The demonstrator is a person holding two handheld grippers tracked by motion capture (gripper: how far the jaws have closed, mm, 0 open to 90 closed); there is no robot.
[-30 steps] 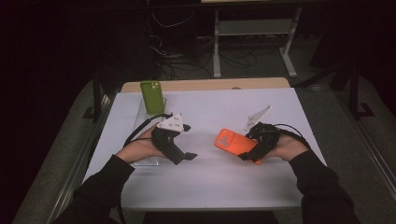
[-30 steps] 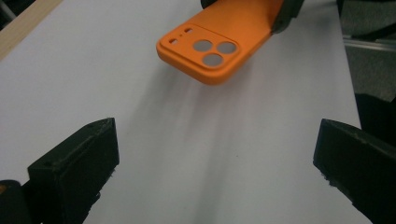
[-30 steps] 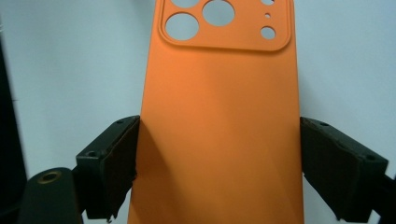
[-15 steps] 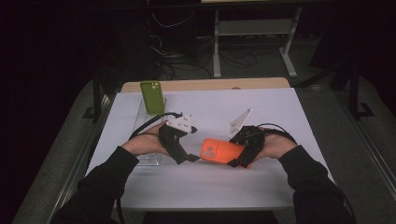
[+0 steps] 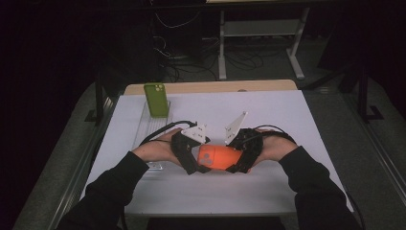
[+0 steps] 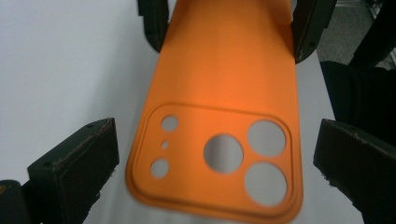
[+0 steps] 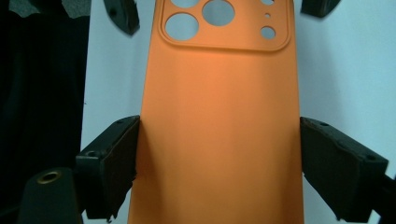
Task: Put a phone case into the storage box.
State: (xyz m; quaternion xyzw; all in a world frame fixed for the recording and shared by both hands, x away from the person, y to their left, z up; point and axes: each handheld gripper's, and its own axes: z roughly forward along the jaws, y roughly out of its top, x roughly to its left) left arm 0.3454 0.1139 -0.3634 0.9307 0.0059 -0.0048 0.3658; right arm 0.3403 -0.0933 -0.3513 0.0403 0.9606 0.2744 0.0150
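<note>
- Right gripper [image 5: 235, 160] grasps the orange phone case [image 5: 218, 157] by its long sides at the plain end; in the right gripper view the two pads press against the case's edges.
- Left gripper [image 5: 194, 160] faces it from the other end, its jaws spread to either side of the camera-cutout end of the case [image 6: 219, 154], with a gap showing on each side, so it is released and not yet gripping.
- Case hangs between the two grippers, just above the white counter [image 5: 287, 110], its back with the lens holes turned up.
- Step in hand looks like a handover or a two-sided hold of the case.
- Next move likely calls for the left gripper to close squarely on the cutout end without twisting the soft case.
- Farther from the left gripper, a green phone [image 5: 156, 99] stands on a clear tray [image 5: 143, 129].
</note>
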